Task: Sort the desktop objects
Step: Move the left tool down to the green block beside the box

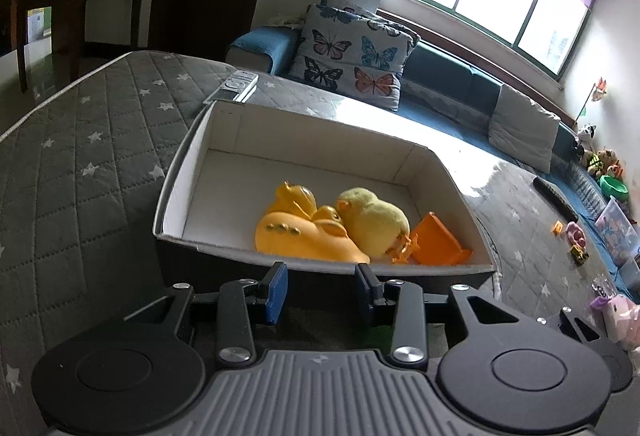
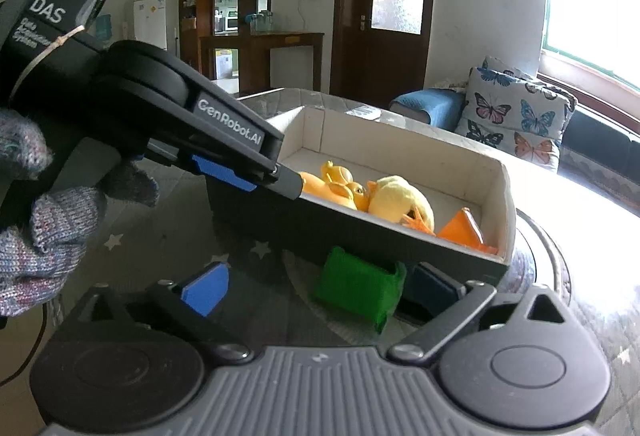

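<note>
A cardboard box (image 1: 188, 172) with white inside stands on the grey starred cover. It holds an orange rubber duck (image 1: 298, 232), a yellow plush chick (image 1: 374, 218) and an orange plastic piece (image 1: 438, 244). My left gripper (image 1: 322, 286) is open and empty just before the box's near wall. In the right wrist view the left gripper (image 2: 256, 176) reaches over the box's near-left rim (image 2: 506, 196). My right gripper (image 2: 320, 290) is open, with a green block (image 2: 360, 290) lying between its fingers, next to the right pad, in front of the box.
A white remote (image 1: 240, 84) lies behind the box. A butterfly cushion (image 1: 352, 56) and blue sofa stand at the back. A black remote (image 1: 556, 198), small toys (image 1: 576, 236) and pink items (image 1: 616, 310) lie to the right. Soft toys sit at far right.
</note>
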Motion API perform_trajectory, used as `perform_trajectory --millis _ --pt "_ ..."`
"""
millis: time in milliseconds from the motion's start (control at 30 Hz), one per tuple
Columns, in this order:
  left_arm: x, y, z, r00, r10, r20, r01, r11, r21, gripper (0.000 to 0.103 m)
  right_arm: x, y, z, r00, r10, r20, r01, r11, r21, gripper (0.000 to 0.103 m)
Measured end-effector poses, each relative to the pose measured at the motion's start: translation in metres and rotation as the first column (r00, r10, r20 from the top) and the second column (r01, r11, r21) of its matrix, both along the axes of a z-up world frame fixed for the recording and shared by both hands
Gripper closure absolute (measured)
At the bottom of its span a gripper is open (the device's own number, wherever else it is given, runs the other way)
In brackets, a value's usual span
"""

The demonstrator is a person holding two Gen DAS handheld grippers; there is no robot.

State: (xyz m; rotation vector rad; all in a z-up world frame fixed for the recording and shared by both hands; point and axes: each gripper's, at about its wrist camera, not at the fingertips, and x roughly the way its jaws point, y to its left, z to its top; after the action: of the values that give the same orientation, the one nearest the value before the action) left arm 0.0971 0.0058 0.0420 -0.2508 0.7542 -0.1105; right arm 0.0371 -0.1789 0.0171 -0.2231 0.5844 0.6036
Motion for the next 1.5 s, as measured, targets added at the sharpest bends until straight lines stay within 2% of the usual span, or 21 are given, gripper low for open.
perform_trajectory --millis 267,600,933,1300,1500 --pt "-0.009 -0.01 -0.011 1.0 -0.02 -0.018 0.02 1.0 0.009 0.064 -0.005 -0.005 -0.008 0.999 -0.034 -0.017 0.033 0.999 -0.037 0.001" --pt "-0.008 -0.018 -0.032 0.996 -0.036 -0.085 0.036 0.999 -0.011 0.064 0.001 -0.018 -0.019 0.995 -0.09 -0.046 0.088 0.996 -0.027 0.003" --pt "-0.003 -0.015 -0.042 0.994 -0.026 -0.11 0.022 0.999 -0.038 0.064 0.009 -0.017 -0.023 0.991 -0.119 -0.06 0.118 0.993 -0.018 0.008" --pt "0.004 -0.009 -0.044 0.993 -0.029 -0.111 0.016 0.993 -0.117 0.064 0.018 -0.015 -0.025 0.986 -0.153 -0.07 0.153 0.988 -0.006 0.012" --pt "0.009 -0.002 -0.046 0.992 -0.02 -0.123 -0.003 0.983 -0.182 0.064 0.026 -0.014 -0.027 0.981 -0.176 -0.08 0.179 0.984 0.022 0.017"
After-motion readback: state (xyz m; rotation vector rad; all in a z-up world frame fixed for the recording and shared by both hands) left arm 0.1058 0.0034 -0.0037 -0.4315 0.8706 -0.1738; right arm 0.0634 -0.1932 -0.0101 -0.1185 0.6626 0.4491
